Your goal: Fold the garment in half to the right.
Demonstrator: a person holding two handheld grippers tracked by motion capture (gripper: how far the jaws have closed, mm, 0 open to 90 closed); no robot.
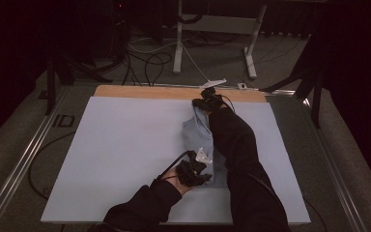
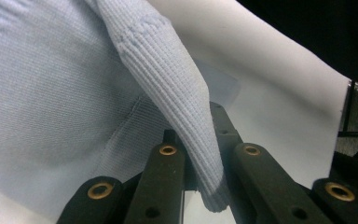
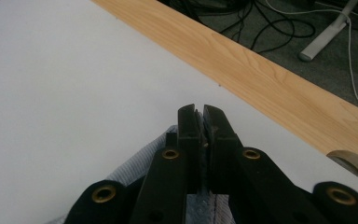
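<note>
White table (image 1: 125, 145) — blue garment (image 1: 196, 133) lengthwise, near-to-far.

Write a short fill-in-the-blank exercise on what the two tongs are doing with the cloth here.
1. Both tongs are shut on the light ____ cloth.
2. The right tongs grip it near the table's ____ wooden edge.
3. The left tongs pinch a ____ band of the cloth.
Missing words: blue; far; ribbed

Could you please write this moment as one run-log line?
left gripper: shut on light blue garment, near end | right gripper: shut on garment's far end | garment stretched between them over white table cover
</note>
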